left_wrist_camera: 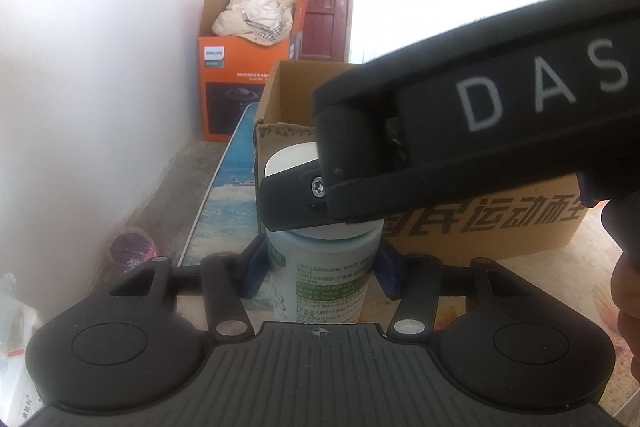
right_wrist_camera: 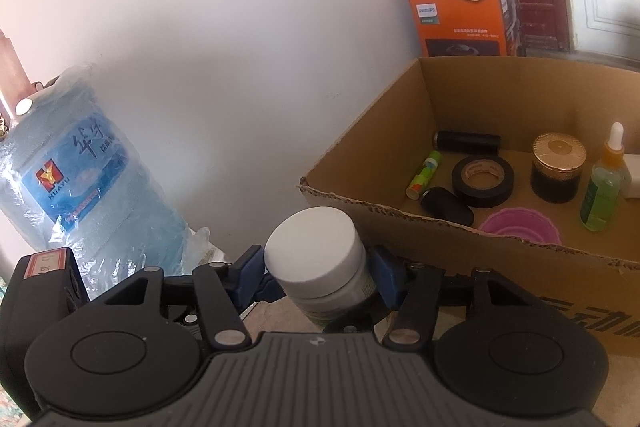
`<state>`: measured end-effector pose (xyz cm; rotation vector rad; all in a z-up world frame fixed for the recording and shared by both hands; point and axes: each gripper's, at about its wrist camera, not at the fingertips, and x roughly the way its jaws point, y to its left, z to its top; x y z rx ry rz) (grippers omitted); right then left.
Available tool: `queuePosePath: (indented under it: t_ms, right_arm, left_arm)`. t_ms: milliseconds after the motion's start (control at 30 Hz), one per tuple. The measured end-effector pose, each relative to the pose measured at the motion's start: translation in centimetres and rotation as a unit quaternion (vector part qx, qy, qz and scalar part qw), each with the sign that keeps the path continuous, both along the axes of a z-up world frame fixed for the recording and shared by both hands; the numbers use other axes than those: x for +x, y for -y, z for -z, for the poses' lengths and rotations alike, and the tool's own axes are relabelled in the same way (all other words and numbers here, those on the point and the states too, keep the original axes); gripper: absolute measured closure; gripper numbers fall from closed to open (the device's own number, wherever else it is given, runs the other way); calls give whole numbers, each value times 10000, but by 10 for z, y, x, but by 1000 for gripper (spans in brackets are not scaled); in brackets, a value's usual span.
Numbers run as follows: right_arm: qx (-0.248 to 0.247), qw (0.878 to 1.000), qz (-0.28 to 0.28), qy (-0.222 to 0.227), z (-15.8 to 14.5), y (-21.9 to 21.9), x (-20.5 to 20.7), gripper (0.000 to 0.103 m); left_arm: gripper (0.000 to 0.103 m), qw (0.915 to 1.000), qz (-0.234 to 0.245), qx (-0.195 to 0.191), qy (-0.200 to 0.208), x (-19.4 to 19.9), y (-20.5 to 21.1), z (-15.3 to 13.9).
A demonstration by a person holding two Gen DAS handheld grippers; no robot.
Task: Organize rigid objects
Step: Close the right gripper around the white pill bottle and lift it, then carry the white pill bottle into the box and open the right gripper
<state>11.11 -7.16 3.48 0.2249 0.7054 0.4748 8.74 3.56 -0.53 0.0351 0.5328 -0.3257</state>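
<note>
Cardboard box [right_wrist_camera: 360,163] holding black tape roll [right_wrist_camera: 483,179], amber jar [right_wrist_camera: 557,169], green dropper bottle [right_wrist_camera: 603,187]

The left tool [left_wrist_camera: 322,273] grips a white-capped bottle [left_wrist_camera: 322,291] before a cardboard box [left_wrist_camera: 500,227].

White-capped plastic bottle [left_wrist_camera: 320,279]: cap mostly hidden behind black right gripper [left_wrist_camera: 320,195]. Brown cardboard box [left_wrist_camera: 500,223]: interior blocked in left wrist view. Blue water jug [right_wrist_camera: 80,179]: top cut off by edge.
</note>
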Motion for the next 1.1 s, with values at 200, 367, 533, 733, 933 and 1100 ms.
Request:
queuePosePath:
  t_ms: [200, 367, 533, 733, 933, 1100]
  right_arm:
    - [94, 9999, 11, 87, -8, 6, -11, 42]
    - [203, 9993, -20, 314, -23, 9, -28, 41]
    - [371, 9962, -56, 790, -54, 19, -47, 41]
    - [309, 9862, 14, 1628, -107, 43, -64, 41]
    - [39, 9794, 437, 1972, -139, 87, -60, 41]
    - [118, 9843, 813, 1560, -133, 142, -36, 41]
  left_arm:
    - [49, 10000, 43, 41, 74, 0, 2, 4]
    - [49, 9994, 58, 141, 307, -11, 1, -10]
    - [49, 9967, 100, 313, 746, -25, 6, -43]
    - [49, 9878, 398, 389, 1454, -25, 26, -96]
    - [49, 9818, 1001, 202, 1599, 2, 71, -125]
    - [49, 9827, 1505, 63, 1075, 40, 117, -119]
